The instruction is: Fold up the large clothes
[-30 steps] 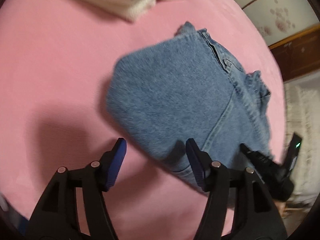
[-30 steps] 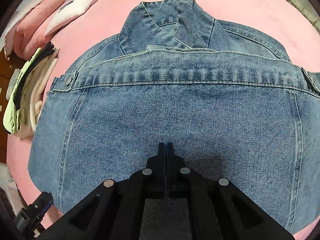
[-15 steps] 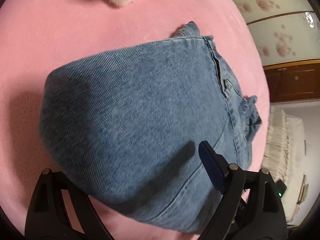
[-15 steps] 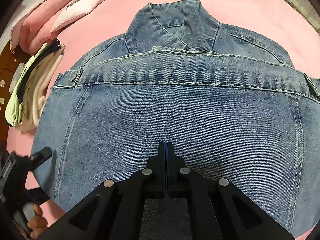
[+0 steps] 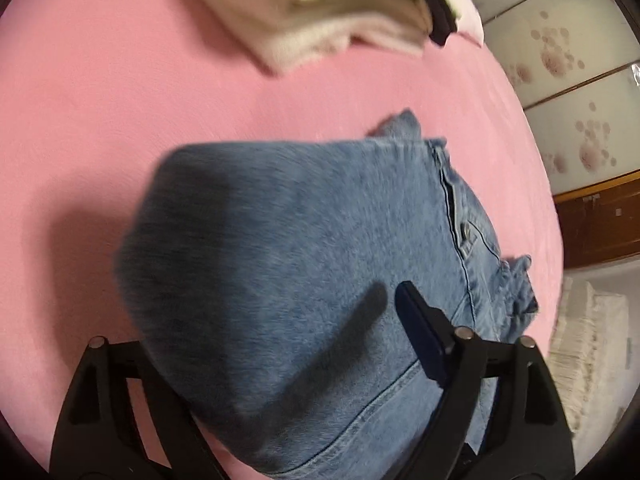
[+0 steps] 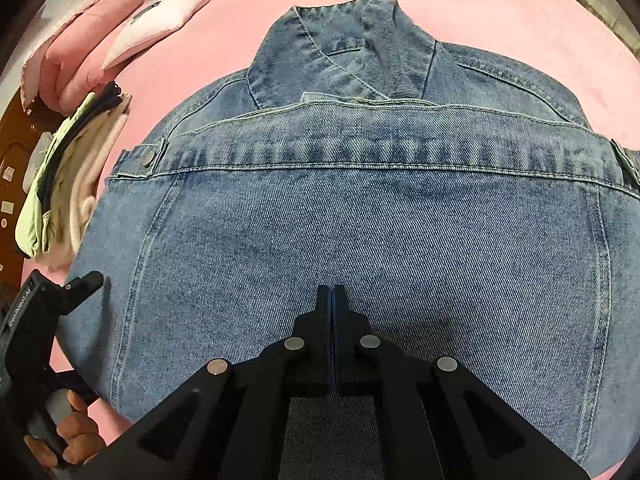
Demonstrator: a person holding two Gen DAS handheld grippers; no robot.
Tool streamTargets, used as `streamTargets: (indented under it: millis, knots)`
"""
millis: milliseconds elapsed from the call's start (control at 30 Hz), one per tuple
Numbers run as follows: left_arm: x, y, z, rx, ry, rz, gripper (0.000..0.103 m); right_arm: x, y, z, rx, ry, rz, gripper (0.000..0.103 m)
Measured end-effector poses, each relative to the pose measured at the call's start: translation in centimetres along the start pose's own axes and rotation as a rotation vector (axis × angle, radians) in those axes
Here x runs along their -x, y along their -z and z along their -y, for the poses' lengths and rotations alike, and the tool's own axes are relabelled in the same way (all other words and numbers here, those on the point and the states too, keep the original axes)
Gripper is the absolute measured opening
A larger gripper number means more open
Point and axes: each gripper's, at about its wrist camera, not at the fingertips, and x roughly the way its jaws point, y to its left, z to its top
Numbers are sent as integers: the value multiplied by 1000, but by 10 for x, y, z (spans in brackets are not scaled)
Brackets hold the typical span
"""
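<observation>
Nearest the right wrist camera, the right gripper (image 6: 333, 300) has its two black fingers pressed flat together with nothing between them, their tips resting low on the back panel of a folded denim jacket (image 6: 360, 208). The jacket lies on a pink bedspread (image 6: 520, 20), back side up, its waistband with a metal button (image 6: 149, 156) running across the middle of the view and the collar (image 6: 340, 40) pointing away beyond it.

At the lower left edge of that view a person's hand (image 6: 70, 436) grips the handle of the left gripper (image 5: 280, 344), which sits at the jacket's side edge. From the left wrist camera, its jaws stand wide apart and have just eased inward a little; the folded edge of the jacket lies between them, covering the left finger, while the blue-padded right finger (image 5: 420, 332) sits above the cloth and casts a shadow on it. Whether the pads press the denim cannot be told from the blurred frame.

Farther off, a stack of folded clothes (image 5: 340, 12) in cream, pale green and black rests on the bedspread, well apart from the jacket. Beyond it in the right wrist view lie a pink pillow (image 6: 80, 44) and a white cushion (image 6: 160, 20).
</observation>
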Motion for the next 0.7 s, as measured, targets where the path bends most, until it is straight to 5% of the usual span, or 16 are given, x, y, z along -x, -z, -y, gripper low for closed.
streamTargets:
  millis: [133, 300, 400, 533, 700]
  knots:
    - [8, 4, 0, -35, -35, 53, 62, 1, 1, 1, -12, -6, 1, 0]
    - [16, -2, -21, 22, 36, 65, 35, 2, 1, 2, -8, -15, -3, 0]
    - [31, 0, -12, -60, 66, 95, 21, 3, 1, 6, -25, -37, -10, 0]
    - [77, 12, 35, -316, 205, 169, 14, 2, 1, 21, -106, -107, -17, 0]
    - [121, 60, 129, -796, 413, 193, 13, 2, 7, 44, -215, -221, -8, 0]
